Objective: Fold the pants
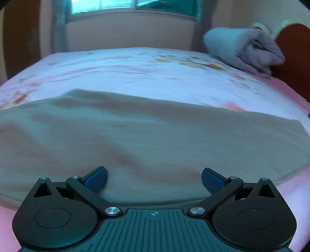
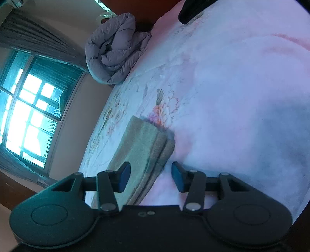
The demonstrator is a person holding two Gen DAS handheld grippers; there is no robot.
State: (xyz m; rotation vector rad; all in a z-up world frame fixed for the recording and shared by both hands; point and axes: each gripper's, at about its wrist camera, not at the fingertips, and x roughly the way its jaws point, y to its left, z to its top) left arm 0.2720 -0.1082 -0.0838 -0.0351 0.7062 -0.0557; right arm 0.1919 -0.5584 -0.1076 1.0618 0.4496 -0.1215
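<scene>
pants (image 2: 143, 147) lie on the bed (image 2: 222, 81), already folded into stacked layers. left gripper (image 1: 154, 179) spread wide, empty. right gripper (image 2: 149, 175) part-open, grasping nothing, straddling the layered edge. likely one fold left.

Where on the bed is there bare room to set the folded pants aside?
Bare floral sheet lies between the pants and the far edge under the window. The corner by the rolled quilt is crowded.
</scene>
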